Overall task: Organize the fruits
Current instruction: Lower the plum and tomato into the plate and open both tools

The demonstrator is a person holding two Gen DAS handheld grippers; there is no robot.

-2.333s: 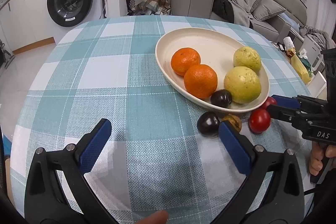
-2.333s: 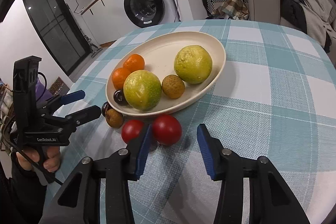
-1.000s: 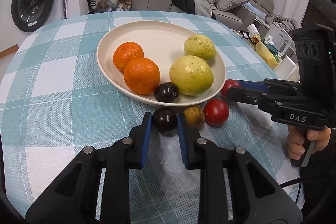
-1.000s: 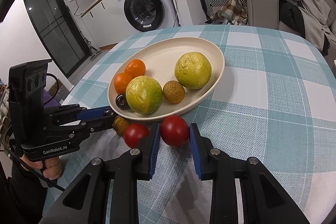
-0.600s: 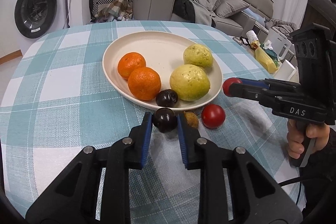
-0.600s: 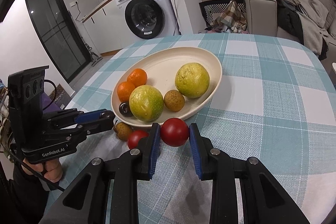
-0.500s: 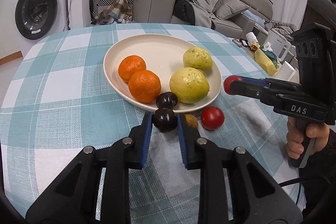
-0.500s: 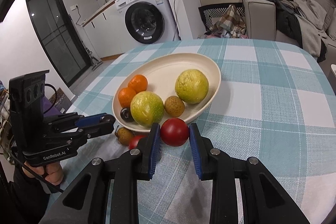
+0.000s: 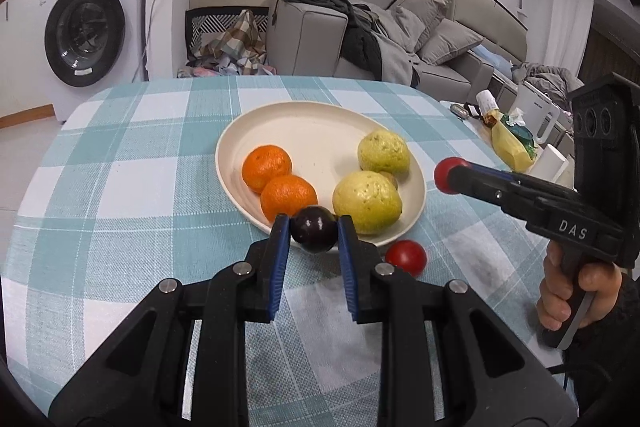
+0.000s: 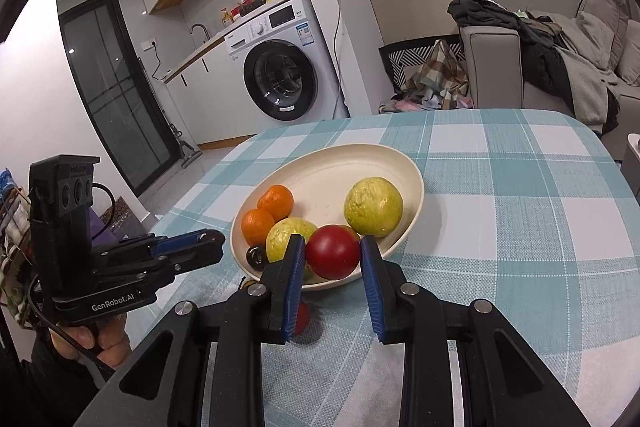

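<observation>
A cream oval plate (image 9: 320,131) on the checked tablecloth holds two oranges (image 9: 267,166), two yellow-green guavas (image 9: 367,202) and a small brown fruit. My left gripper (image 9: 313,233) is shut on a dark plum (image 9: 313,229), held above the plate's near rim. My right gripper (image 10: 332,253) is shut on a red tomato (image 10: 333,251), raised over the plate's (image 10: 340,171) near edge; it also shows in the left wrist view (image 9: 450,175). A second tomato (image 9: 406,257) lies on the cloth beside the plate. Another dark plum (image 10: 256,255) sits inside the plate.
A washing machine (image 9: 92,31) stands behind the table at the left, a grey sofa (image 9: 400,39) with clothes behind. A side table with bottles and a yellow bag (image 9: 508,143) is at the right. A small brown fruit lies on the cloth near the plate (image 10: 250,285).
Both grippers closed on their fruits on the cloth, then lifted them. The plum and the tomato now hang higher, over the plate's near rim.
</observation>
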